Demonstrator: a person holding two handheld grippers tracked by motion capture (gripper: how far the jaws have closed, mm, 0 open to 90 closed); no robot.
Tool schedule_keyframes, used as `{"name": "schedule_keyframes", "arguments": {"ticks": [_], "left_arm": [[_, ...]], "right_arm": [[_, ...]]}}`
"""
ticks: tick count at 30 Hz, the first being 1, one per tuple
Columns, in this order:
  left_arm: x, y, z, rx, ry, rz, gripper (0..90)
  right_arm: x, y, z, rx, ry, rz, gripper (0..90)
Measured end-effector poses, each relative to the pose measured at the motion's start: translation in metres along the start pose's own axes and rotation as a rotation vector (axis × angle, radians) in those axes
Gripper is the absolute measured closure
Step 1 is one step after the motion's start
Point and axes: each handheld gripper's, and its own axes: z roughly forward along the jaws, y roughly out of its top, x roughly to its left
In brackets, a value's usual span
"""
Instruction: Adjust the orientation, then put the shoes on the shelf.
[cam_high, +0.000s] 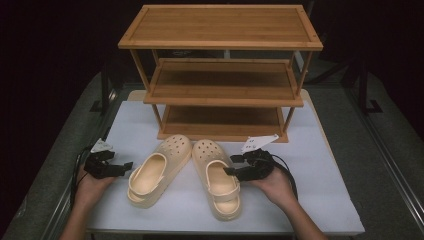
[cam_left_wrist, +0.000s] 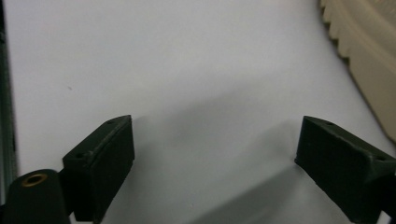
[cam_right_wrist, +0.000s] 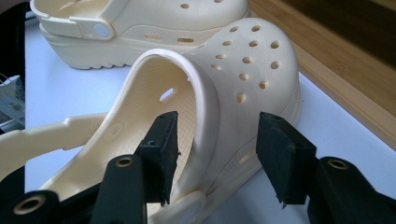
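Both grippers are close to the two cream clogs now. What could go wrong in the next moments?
1. The right gripper straddles the side wall of the right clog, one jaw inside, one outside. The pads do not look pressed on it yet. The wall curves, so a grip there might slip or tip the clog.
2. The left clog lies very near, so a swing could knock it.
3. The left gripper stands open over bare table, with the clog's sole only at the frame edge; closing now would probably catch nothing.

White table (cam_high: 320, 200) on grey floor (cam_high: 380, 165); 3-tier wooden rack (cam_high: 220, 30); dark backdrop
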Motion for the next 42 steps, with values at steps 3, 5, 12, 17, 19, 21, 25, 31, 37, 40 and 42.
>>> {"name": "schedule_keyframes", "arguments": {"ticks": [3,5,12,17,19,21,25,31,37,40,42], "left_arm": [[0.000,0.007,-0.014,-0.047,-0.030,-0.014,13.6],[-0.001,0.013,-0.026,-0.077,-0.061,-0.029,13.7],[-0.018,0.030,-0.047,-0.129,-0.164,0.014,14.1],[-0.036,0.040,-0.047,-0.131,-0.209,0.060,14.1],[-0.044,0.042,-0.045,-0.125,-0.231,0.084,14.4],[-0.048,0.044,-0.043,-0.123,-0.248,0.100,15.6],[-0.059,0.046,-0.035,-0.112,-0.282,0.129,22.2],[-0.067,0.047,-0.021,-0.076,-0.290,0.165,33.6],[-0.076,0.050,-0.013,-0.052,-0.274,0.227,53.1],[-0.079,0.051,-0.013,-0.053,-0.231,0.252,60.4],[-0.078,0.051,-0.014,-0.057,-0.215,0.242,67.7]], "right_arm": [[-0.001,-0.001,-0.001,-0.007,0.004,0.005,47.8],[0.000,-0.001,-0.001,-0.006,0.004,0.003,47.4],[-0.001,-0.003,-0.003,-0.010,0.001,0.010,47.1],[-0.001,-0.003,-0.002,-0.006,0.006,0.007,47.1],[0.000,-0.003,-0.001,-0.003,0.010,0.001,47.1],[0.000,-0.003,0.000,-0.002,0.011,0.001,47.3],[0.000,-0.003,0.002,0.005,0.013,0.001,47.6],[0.000,-0.004,0.009,0.023,0.014,0.006,48.5],[0.000,-0.005,0.017,0.046,-0.001,0.000,53.1],[0.001,-0.005,0.014,0.037,-0.002,0.007,57.8],[0.001,-0.005,0.014,0.034,-0.008,0.004,60.6]]}}
